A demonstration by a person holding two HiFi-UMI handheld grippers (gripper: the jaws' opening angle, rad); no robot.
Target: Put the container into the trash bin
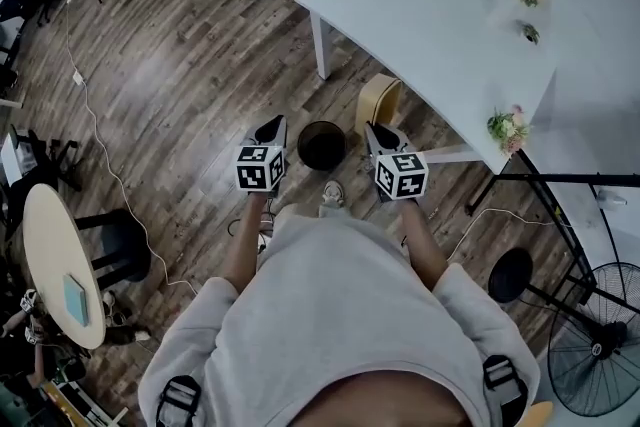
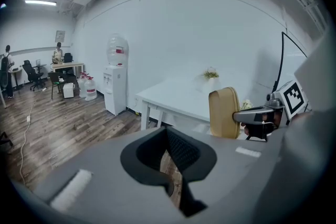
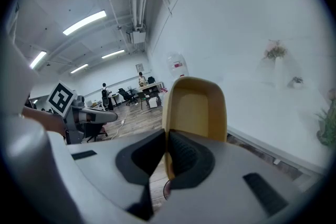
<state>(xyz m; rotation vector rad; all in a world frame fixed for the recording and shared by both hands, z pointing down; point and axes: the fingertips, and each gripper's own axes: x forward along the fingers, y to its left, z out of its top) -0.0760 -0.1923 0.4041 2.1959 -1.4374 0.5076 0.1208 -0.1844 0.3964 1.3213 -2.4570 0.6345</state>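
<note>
A tan, oblong container (image 1: pixel 381 101) is held upright over the wooden floor, beside the white table's corner. My right gripper (image 1: pixel 372 128) is shut on its rim. In the right gripper view the container (image 3: pixel 195 107) stands up from between the jaws of the right gripper (image 3: pixel 166 136), with its hollow side facing the camera. A black round trash bin (image 1: pixel 322 145) stands on the floor between the two grippers, just ahead of the person's feet. My left gripper (image 1: pixel 277 122) hangs left of the bin, shut and holding nothing. In its own view the left gripper (image 2: pixel 167 131) looks towards the container (image 2: pixel 224 112).
A white table (image 1: pixel 450 15) with small flower pots (image 1: pixel 508 127) fills the upper right. A black stool (image 1: pixel 510 275) and a floor fan (image 1: pixel 597 340) stand at the right. A round table (image 1: pixel 50 255) and a cable (image 1: pixel 95 125) are at the left. A water dispenser (image 2: pixel 116 78) stands by the far wall.
</note>
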